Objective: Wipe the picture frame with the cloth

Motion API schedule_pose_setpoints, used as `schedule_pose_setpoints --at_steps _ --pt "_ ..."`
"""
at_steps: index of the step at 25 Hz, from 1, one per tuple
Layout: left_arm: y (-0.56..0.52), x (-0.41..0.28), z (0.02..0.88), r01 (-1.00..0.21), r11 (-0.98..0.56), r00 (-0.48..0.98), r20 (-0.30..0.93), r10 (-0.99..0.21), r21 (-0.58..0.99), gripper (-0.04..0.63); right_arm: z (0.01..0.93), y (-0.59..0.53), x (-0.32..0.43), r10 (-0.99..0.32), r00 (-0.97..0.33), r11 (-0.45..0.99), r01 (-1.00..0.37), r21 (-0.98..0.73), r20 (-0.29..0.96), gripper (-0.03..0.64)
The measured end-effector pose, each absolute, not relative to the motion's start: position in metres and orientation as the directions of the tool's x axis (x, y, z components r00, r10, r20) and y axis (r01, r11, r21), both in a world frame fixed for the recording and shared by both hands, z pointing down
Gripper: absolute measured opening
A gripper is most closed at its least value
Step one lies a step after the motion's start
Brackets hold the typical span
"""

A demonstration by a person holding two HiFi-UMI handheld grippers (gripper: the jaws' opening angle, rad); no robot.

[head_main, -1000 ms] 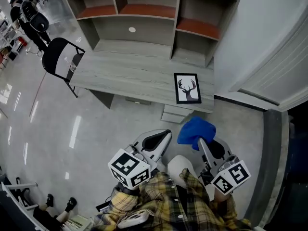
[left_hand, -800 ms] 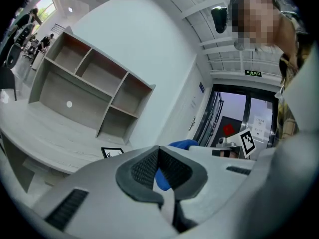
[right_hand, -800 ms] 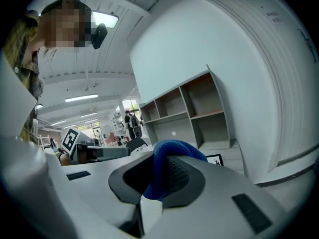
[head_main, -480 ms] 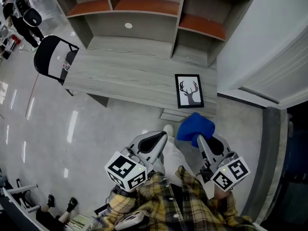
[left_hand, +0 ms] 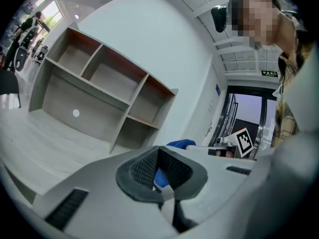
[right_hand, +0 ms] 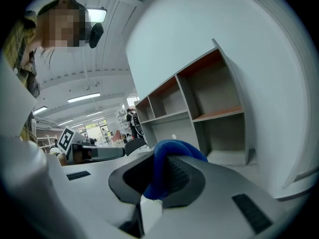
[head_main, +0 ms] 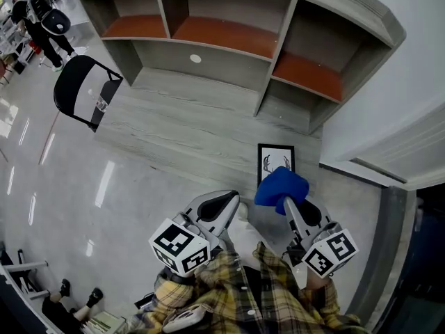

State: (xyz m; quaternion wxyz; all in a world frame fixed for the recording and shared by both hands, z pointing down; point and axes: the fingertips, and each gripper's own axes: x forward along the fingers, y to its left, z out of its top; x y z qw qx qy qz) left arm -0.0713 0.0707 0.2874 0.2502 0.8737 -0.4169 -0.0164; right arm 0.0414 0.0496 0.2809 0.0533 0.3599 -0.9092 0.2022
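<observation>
The picture frame point(head_main: 275, 162), black-edged with an antler drawing, lies flat on the grey desk point(head_main: 174, 127) near its front right corner. A blue cloth point(head_main: 281, 186) hangs bunched over the frame's near end and hides it. My right gripper point(head_main: 286, 202) is shut on that cloth, and in the right gripper view the cloth point(right_hand: 172, 151) bulges out between the right gripper's point(right_hand: 162, 176) pads. My left gripper point(head_main: 221, 204) is held beside it, left of the frame and short of the desk edge. The left gripper point(left_hand: 158, 171) is shut with nothing in it; the cloth point(left_hand: 180, 143) shows behind it.
An open shelf unit point(head_main: 229, 33) with orange-brown boards stands along the desk's back. A black folding chair point(head_main: 85, 89) is at the desk's left end. A white wall point(head_main: 410, 103) runs close on the right. A person point(head_main: 42, 19) stands far off at upper left.
The desk and frame have drawn nearer to both grippers. The cloth now overlaps the frame's near end, where earlier it hung short of the desk. Both grippers keep their states.
</observation>
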Motion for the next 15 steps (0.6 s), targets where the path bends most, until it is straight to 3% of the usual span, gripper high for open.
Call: schedule_pose_setpoints --at_steps 8,15 --pt "-0.017 -0.039 0.274 -0.717 -0.556 0.666 0.179 -0.724 0.42 0.006 0.267 -0.036 0.08 -0.668 -0.716 0.645 -0.693 -0.322 0.202 0.049" --pt "-0.057 -0.021 0.285 -0.698 -0.567 0.695 0.223 -0.683 0.438 0.006 0.281 -0.071 0.098 -0.675 -0.697 0.608 -0.711 -0.353 0.241 0.049"
